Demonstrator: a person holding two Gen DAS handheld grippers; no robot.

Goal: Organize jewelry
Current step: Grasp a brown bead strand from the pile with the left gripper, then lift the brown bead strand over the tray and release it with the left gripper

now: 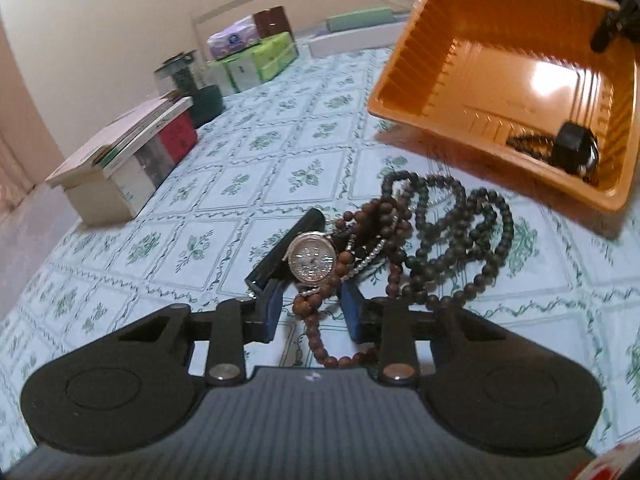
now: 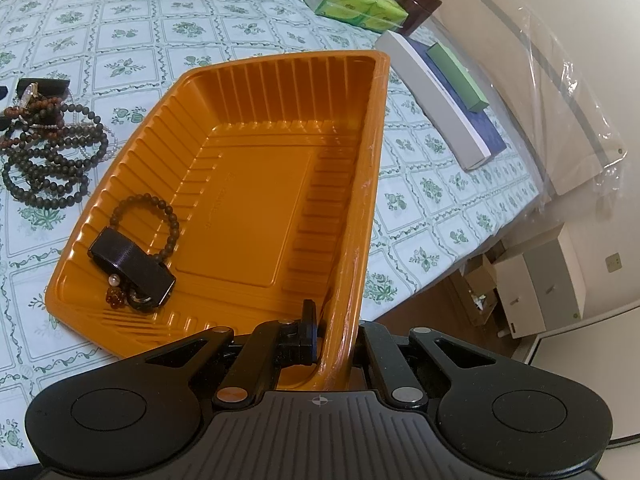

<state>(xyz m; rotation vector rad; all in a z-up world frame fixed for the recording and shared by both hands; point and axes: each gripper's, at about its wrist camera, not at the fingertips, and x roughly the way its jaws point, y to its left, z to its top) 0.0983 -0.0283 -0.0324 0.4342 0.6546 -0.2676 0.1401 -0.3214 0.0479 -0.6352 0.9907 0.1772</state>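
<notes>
A jewelry pile lies on the floral tablecloth: a sparkly silver watch [image 1: 312, 258], a brown bead strand [image 1: 320, 320] and a long dark bead necklace [image 1: 460, 232]. My left gripper [image 1: 311, 294] straddles the brown strand just behind the watch, and gaps show beside its blue pads. The orange plastic tray [image 2: 248, 184] is tipped up, with my right gripper [image 2: 332, 334] shut on its near side wall; the outer finger is hidden behind that wall. In the tray's low corner sit a dark bead bracelet [image 2: 148, 220], a black block [image 2: 132, 268] and small amber beads [image 2: 114, 296].
Stacked books and boxes [image 1: 120, 168] stand at the left, with a dark bowl [image 1: 206, 104] and green tissue packs [image 1: 260, 60] behind them. A white book with a green box [image 2: 440, 100] lies near the table's far edge. Past that edge are the floor and a white cabinet [image 2: 540, 280].
</notes>
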